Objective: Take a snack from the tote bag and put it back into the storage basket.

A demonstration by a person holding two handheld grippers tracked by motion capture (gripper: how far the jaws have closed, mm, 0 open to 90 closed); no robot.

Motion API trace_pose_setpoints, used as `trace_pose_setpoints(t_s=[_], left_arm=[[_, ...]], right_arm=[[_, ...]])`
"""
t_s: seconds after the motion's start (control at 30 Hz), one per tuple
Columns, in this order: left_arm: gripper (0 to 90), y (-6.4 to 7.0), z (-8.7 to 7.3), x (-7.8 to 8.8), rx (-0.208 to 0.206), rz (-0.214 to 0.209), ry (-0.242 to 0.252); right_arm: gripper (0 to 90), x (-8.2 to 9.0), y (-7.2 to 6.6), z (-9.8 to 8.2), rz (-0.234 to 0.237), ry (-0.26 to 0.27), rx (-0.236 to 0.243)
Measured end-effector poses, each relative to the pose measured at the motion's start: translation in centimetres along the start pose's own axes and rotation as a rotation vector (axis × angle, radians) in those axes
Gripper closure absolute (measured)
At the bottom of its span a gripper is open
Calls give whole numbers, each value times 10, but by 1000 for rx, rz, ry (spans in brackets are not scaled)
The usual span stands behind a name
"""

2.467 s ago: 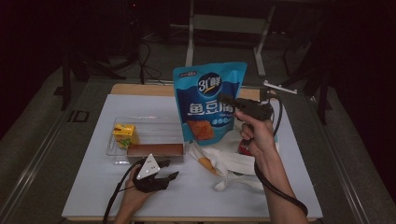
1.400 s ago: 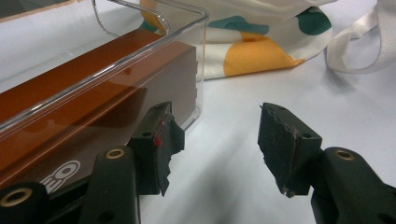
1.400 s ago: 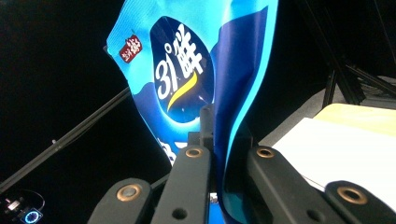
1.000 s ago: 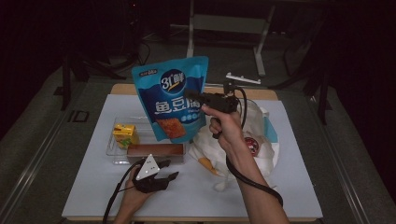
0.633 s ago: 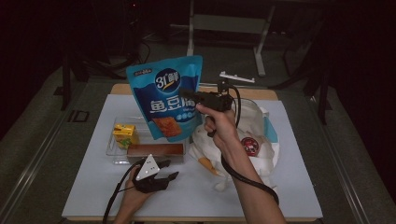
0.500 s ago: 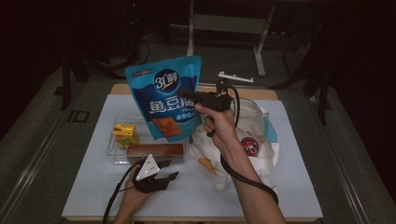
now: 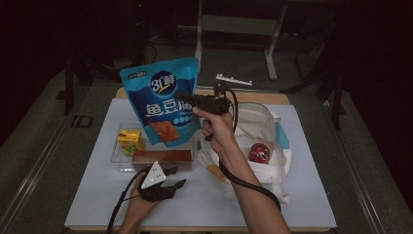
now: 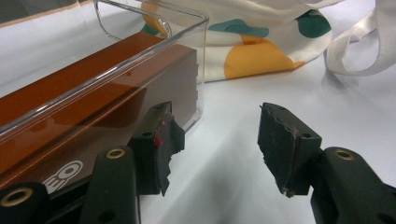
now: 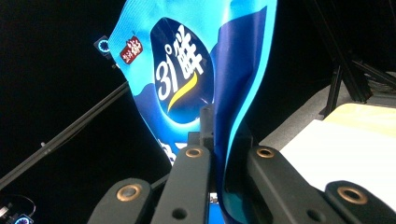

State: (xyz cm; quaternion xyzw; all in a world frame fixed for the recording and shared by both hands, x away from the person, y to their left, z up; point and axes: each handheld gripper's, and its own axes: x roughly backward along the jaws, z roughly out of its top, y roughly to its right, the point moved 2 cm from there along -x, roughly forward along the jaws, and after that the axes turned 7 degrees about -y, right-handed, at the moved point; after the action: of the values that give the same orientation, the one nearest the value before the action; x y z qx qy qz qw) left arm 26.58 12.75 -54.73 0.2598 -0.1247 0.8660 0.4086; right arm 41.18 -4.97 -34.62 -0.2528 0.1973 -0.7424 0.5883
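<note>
Right gripper [image 7: 187,99] clenched on right edge of blue snack bag [image 7: 163,100], bag upright in air above clear plastic box [image 7: 122,156]. Box holds yellow carton [image 7: 130,140] at 9 o'clock, brown box [image 7: 163,156] along near wall. Left gripper [image 7: 170,178] on table, jaws apart, nothing between, at box's 5 o'clock corner. White tote bag [image 7: 272,141] at box's 3 o'clock.

Wooden table [image 7: 265,97] is wearing a white sheet [image 7: 97,195] over most of its top. Lying directly on the sheet: clear plastic bin [image 7: 117,158] at left-centre, and cream tote bag w/ teal + yellow patches [image 7: 272,161] sitting just right of the bin, straps trailing toward the front edge.
</note>
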Motion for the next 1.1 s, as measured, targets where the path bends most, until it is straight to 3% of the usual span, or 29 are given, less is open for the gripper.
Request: trace_pose_setpoints(t_s=[0.57,1.1], left_arm=[[461,0,0,0,-3,0,1],[461,0,0,0,-5,0,2]], right_arm=[[900,-22,9,-7,-34,-9,-7],[899,-31,24,-12,-77,35,-46]])
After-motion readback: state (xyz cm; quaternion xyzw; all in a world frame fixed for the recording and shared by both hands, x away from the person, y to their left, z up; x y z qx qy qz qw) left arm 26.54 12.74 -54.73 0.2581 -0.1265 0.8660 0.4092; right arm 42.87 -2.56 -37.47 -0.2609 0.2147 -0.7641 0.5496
